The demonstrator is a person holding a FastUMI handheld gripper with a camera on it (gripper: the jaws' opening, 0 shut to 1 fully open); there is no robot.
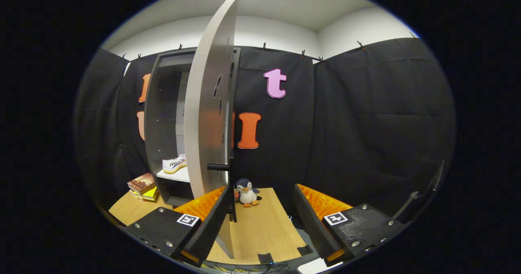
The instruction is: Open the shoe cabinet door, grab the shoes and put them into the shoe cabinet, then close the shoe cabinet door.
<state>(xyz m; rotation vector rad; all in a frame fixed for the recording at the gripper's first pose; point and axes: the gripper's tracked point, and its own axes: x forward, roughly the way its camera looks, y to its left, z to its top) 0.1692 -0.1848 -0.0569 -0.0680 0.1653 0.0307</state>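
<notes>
The grey shoe cabinet (163,103) stands against the black cloth wall with its door (209,103) swung out toward me, seen nearly edge-on. A dark handle (218,167) sticks out of the door low down. Inside, a white shoe (175,164) with a yellow sole lies on a white shelf (179,175). My gripper (260,213) is open, its two fingers spread wide. The left finger (207,213) is close against the door's lower edge, just below the handle. Nothing is between the fingers.
A small plush penguin (246,192) sits on the wooden table (260,225) beyond the fingers, right of the door. A stack of books (142,186) lies left of the cabinet. Black cloth walls close off the back and right.
</notes>
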